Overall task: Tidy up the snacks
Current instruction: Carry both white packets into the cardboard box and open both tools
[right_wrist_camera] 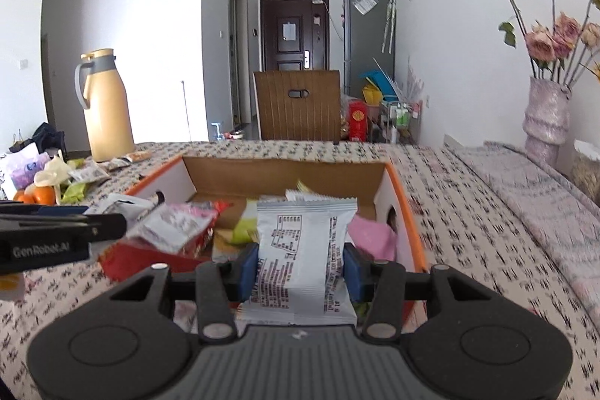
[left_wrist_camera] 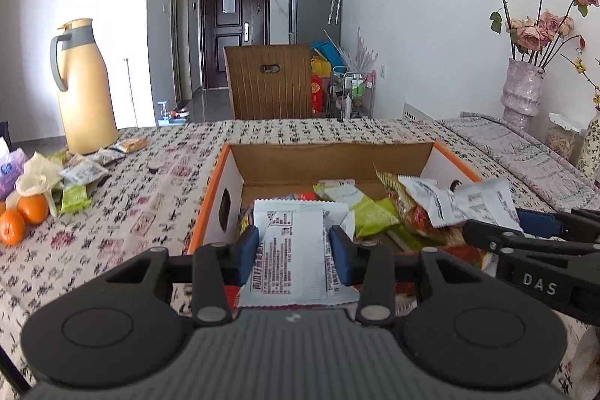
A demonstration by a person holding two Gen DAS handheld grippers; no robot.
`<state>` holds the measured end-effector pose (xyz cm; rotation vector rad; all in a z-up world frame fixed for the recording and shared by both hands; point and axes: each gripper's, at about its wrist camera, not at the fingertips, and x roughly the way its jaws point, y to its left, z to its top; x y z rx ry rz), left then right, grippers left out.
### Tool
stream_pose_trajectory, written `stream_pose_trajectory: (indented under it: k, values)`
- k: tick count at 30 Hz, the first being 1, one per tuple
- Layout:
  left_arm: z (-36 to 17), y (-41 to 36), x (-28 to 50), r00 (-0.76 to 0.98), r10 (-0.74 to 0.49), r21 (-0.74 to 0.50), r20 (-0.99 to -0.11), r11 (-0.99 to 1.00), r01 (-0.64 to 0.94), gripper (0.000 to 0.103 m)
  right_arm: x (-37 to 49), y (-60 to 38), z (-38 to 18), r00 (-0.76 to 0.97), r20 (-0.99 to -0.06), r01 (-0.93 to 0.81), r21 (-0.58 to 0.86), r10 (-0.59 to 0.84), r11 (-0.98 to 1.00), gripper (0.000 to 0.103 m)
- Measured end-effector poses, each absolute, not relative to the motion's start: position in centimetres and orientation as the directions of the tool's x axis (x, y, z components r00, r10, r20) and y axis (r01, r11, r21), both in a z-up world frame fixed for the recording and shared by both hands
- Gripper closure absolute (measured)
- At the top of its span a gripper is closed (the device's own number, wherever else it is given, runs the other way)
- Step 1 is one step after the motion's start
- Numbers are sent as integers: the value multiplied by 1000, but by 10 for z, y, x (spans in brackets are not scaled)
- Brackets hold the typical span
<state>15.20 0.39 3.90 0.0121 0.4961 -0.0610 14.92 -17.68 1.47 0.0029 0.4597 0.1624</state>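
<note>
An orange-rimmed cardboard box (left_wrist_camera: 330, 156) (right_wrist_camera: 285, 171) stands on the patterned tablecloth and holds several snack packets. My left gripper (left_wrist_camera: 294, 252) is shut on a white snack packet (left_wrist_camera: 292, 250) and holds it over the box's near edge. My right gripper (right_wrist_camera: 300, 267) is shut on another white snack packet (right_wrist_camera: 303, 250), also over the box's near edge. The right gripper with its packet shows in the left wrist view (left_wrist_camera: 525, 235); the left gripper shows in the right wrist view (right_wrist_camera: 56, 231). More loose snack packets (left_wrist_camera: 82, 175) lie at the left by the jug.
A yellow thermos jug (left_wrist_camera: 84, 89) stands at the back left. Oranges (left_wrist_camera: 22, 216) and a purple tissue pack (left_wrist_camera: 11, 169) lie at the left edge. A pink vase with dried roses (left_wrist_camera: 523, 89) and a jar (left_wrist_camera: 562, 137) stand at the right. A wooden chair (left_wrist_camera: 270, 81) is behind the table.
</note>
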Motion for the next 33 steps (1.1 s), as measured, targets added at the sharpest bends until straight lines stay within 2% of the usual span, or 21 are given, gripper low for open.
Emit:
stream_pose_trajectory:
  k: [17,22,26,33]
  values:
    - [47,1,225,888,-3,-6,-460,1000,0,61,228,-157,29,903,-394,-166,43,169,985,57]
    - [35,6,240,889,-12,-20,-458,1000,3,61,246,-161,12,895,-408,-165,70,179,984,57]
    - [26,10,248,871,-33,-36,-491,999,18,61,250,-163,6,883,-427,-175,86,195,981,57]
    - [23,12,243,878,-34,-51,-477,999,11,60,245,-163,3,882,-431,-173,77,189,982,55]
